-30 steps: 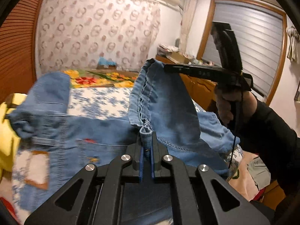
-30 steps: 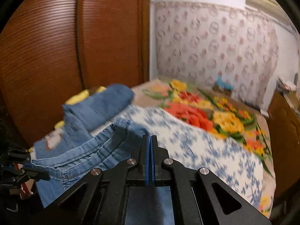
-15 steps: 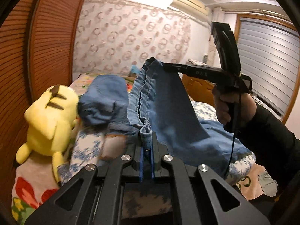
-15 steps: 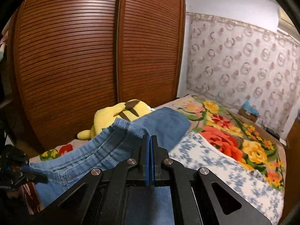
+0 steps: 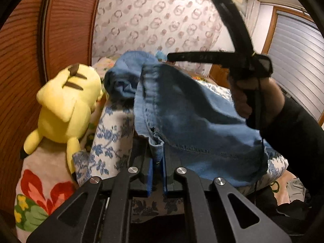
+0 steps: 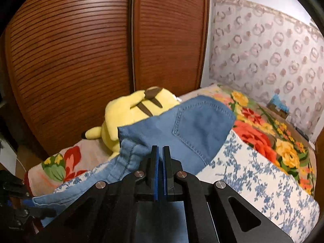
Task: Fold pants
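The blue denim pants point(image 5: 194, 117) lie bunched over the near end of the bed. My left gripper point(image 5: 157, 151) is shut on a fold of the waistband. In the left wrist view my right gripper point(image 5: 172, 56) reaches in from the right, at the top edge of the denim. In the right wrist view the right gripper point(image 6: 161, 156) has its jaws slightly apart, and the pants point(image 6: 194, 129) with a back pocket lie just past the tips, no longer clamped.
A yellow plush toy point(image 5: 66, 105) lies at the bed's left edge, also seen in the right wrist view point(image 6: 131, 113). A blue floral sheet point(image 6: 253, 178) and a bright flower blanket point(image 6: 269, 133) cover the bed. Brown slatted wardrobe doors point(image 6: 81, 60) stand on the left.
Both grippers swung left toward the plush toy, carrying the pants across the bed. The right gripper's jaws have parted and the denim has dropped from them.
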`<action>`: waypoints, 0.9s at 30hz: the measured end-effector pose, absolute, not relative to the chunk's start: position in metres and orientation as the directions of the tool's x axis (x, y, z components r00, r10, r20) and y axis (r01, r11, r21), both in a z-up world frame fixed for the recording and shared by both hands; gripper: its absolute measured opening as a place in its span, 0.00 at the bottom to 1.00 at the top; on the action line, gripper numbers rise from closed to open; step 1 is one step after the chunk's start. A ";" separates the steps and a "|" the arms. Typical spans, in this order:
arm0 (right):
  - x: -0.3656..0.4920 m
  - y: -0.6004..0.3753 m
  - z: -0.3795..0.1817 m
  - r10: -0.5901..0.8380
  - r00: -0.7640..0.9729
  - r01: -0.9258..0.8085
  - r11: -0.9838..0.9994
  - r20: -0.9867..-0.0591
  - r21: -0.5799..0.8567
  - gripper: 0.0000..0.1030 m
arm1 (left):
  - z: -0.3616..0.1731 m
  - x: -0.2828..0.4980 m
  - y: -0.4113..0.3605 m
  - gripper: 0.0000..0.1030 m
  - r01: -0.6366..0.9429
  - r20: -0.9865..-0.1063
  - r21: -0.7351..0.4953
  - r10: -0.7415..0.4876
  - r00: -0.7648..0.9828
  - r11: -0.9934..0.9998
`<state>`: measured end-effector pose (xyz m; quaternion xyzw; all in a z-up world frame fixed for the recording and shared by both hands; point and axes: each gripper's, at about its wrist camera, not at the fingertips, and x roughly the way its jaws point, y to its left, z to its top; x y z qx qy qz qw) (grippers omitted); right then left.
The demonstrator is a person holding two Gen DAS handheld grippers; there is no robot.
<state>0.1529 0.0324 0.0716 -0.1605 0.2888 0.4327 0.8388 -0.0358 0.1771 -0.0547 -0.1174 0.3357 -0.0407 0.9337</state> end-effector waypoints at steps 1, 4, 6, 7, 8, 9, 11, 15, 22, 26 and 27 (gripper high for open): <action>0.155 0.032 0.074 0.629 0.452 -0.818 0.575 -0.633 -0.014 0.16 | -0.056 -0.035 0.177 0.14 -0.006 -0.622 -0.249 -0.156 0.767 0.968; 0.153 0.022 0.089 0.628 0.459 -0.812 0.584 -0.628 -0.009 0.34 | -0.058 -0.032 0.178 0.34 -0.010 -0.624 -0.258 -0.159 0.765 0.966; 0.153 0.008 0.096 0.628 0.469 -0.805 0.593 -0.621 -0.009 0.39 | -0.057 -0.031 0.177 0.42 -0.010 -0.619 -0.262 -0.160 0.769 0.965; 0.153 -0.005 0.101 0.620 0.484 -0.795 0.606 -0.618 -0.015 0.40 | -0.057 -0.032 0.176 0.43 -0.013 -0.616 -0.258 -0.154 0.772 0.966; 0.151 -0.016 0.103 0.614 0.492 -0.788 0.615 -0.617 -0.017 0.41 | -0.055 -0.032 0.175 0.43 -0.017 -0.612 -0.249 -0.144 0.777 0.968; 0.150 -0.028 0.102 0.610 0.496 -0.783 0.622 -0.618 -0.015 0.41 | -0.054 -0.032 0.175 0.43 -0.020 -0.609 -0.243 -0.137 0.781 0.970; 0.149 -0.055 0.101 0.582 0.509 -0.765 0.644 -0.634 -0.023 0.41 | -0.050 -0.032 0.172 0.43 -0.025 -0.599 -0.230 -0.121 0.791 0.973; 0.152 -0.101 0.088 0.508 0.527 -0.714 0.699 -0.681 -0.032 0.41 | -0.047 -0.031 0.168 0.43 -0.028 -0.580 -0.207 -0.100 0.808 0.978; 0.161 -0.147 0.049 0.453 0.458 -0.642 0.763 -0.765 0.068 0.41 | -0.064 -0.019 0.161 0.43 -0.036 -0.617 -0.152 -0.066 0.784 0.988; 0.171 -0.144 0.035 0.462 0.404 -0.623 0.771 -0.789 0.132 0.41 | -0.079 -0.013 0.163 0.43 -0.066 -0.660 -0.119 -0.030 0.750 0.991; 0.172 -0.144 0.034 0.462 0.397 -0.619 0.773 -0.793 0.141 0.41 | -0.082 -0.012 0.164 0.43 -0.070 -0.665 -0.118 -0.027 0.746 0.991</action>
